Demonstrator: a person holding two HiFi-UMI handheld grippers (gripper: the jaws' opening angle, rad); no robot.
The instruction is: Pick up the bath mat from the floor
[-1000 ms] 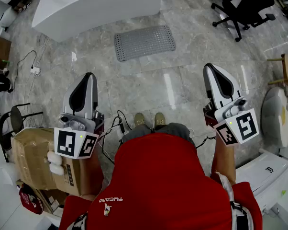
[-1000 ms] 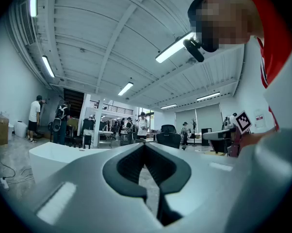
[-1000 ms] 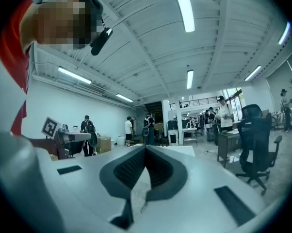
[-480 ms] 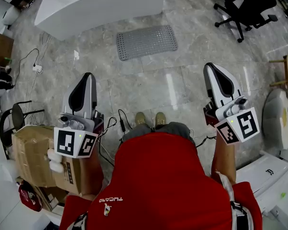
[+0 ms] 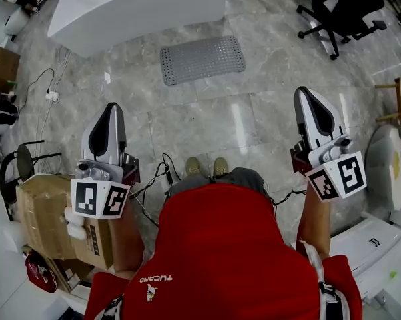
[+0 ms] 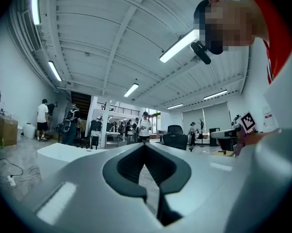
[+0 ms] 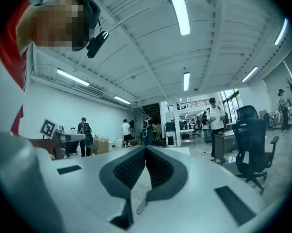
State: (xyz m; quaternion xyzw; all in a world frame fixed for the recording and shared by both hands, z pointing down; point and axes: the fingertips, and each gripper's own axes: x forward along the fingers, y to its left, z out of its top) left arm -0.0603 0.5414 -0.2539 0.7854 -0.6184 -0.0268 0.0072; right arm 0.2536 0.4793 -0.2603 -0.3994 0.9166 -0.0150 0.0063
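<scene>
A grey dotted bath mat (image 5: 202,59) lies flat on the marble floor, ahead of the person's feet and just before a white table (image 5: 134,5). My left gripper (image 5: 109,109) is held level at the left, well short of the mat, jaws shut and empty. My right gripper (image 5: 307,95) is held level at the right, also shut with nothing in it. In the left gripper view the tips (image 6: 145,145) meet, and a strip of the mat (image 6: 150,208) shows below them. In the right gripper view the tips (image 7: 145,148) meet too.
A black office chair (image 5: 344,9) stands at the far right. A cardboard box (image 5: 47,219) and a black chair (image 5: 19,165) are at my left, cables (image 5: 50,95) run over the floor, and a wooden stool (image 5: 399,102) and white furniture (image 5: 380,242) are at the right.
Both grippers have spread a little apart in the head view: the right one shifted right, the left one slightly left. Both stayed shut, and the mat has not moved.
</scene>
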